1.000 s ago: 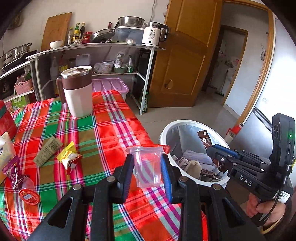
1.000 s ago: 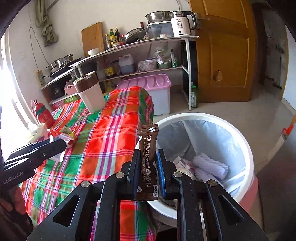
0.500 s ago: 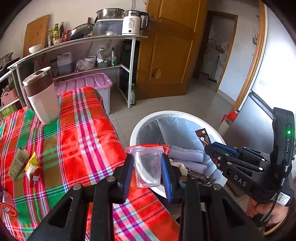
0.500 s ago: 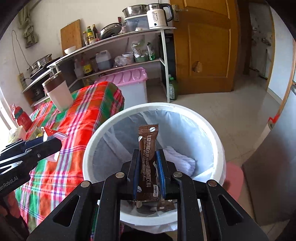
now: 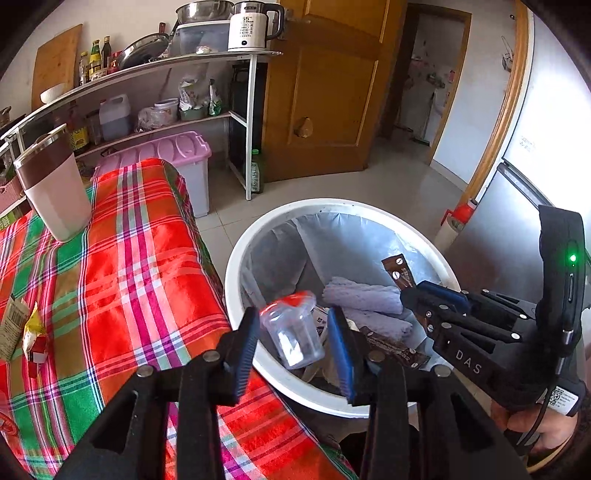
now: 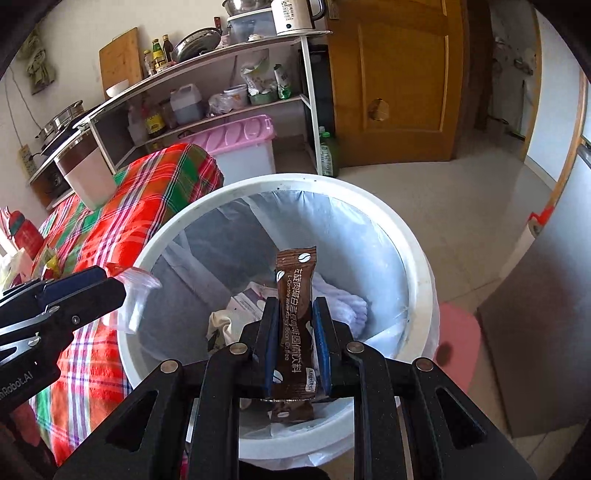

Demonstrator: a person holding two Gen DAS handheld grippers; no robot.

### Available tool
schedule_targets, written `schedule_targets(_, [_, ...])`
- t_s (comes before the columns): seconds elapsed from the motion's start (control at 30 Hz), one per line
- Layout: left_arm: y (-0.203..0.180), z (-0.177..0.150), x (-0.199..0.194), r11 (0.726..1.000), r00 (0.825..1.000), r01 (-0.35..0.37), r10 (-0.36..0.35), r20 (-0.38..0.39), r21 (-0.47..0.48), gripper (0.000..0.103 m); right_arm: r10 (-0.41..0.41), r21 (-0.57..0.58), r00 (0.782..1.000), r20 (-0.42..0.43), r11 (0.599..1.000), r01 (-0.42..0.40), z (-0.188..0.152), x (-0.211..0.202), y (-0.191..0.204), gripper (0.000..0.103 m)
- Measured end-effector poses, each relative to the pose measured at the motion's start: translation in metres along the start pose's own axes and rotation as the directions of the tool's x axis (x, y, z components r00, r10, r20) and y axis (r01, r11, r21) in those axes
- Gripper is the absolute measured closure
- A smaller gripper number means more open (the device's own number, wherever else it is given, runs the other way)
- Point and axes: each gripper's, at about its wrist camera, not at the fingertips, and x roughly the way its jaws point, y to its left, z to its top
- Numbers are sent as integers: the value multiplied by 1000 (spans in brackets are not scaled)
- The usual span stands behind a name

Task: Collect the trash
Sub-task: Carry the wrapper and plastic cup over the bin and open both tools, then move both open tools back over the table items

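Over the bin (image 5: 236, 266), left claw (image 5: 293, 334) now spread, cup (image 5: 291, 332) tilted loose, right claw (image 6: 294, 332) gripping sachet (image 6: 295, 317).

a home kitchen. a white metal shelf rack (image 5: 147, 70) against the wall carries an electric kettle (image 5: 251, 26), steel bowl, pan, sauce bottles (image 5: 99, 55) and a cutting board. just below it sits a pink storage box (image 5: 162, 155); beside it, a wooden door (image 5: 325, 92).

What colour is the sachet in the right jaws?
Dark brown sachet with white lettering, clearest in the right wrist view.
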Motion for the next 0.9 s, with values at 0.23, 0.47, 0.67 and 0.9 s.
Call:
schedule_targets(0.23, [15, -2, -9, 999, 1000, -15, 15, 13, -35, 39, 3, -1, 1000, 4, 1000, -3, 0, -3, 5, 69])
schedule_targets(0.47, [38, -8, -29, 996, 997, -54, 57, 48, -64, 36, 27, -25, 999, 29, 999, -26, 1, -12, 24, 55])
schedule_targets(0.67, [60, -19, -47, 991, 993, -92, 98, 69, -94, 34, 58, -38, 998, 38, 998, -57, 2, -18, 44, 54])
schedule_targets(0.9, [93, -35, -70, 978, 984, -145, 159, 84, -150, 32, 105, -83, 993, 46, 991, -101, 1, -23, 74, 49])
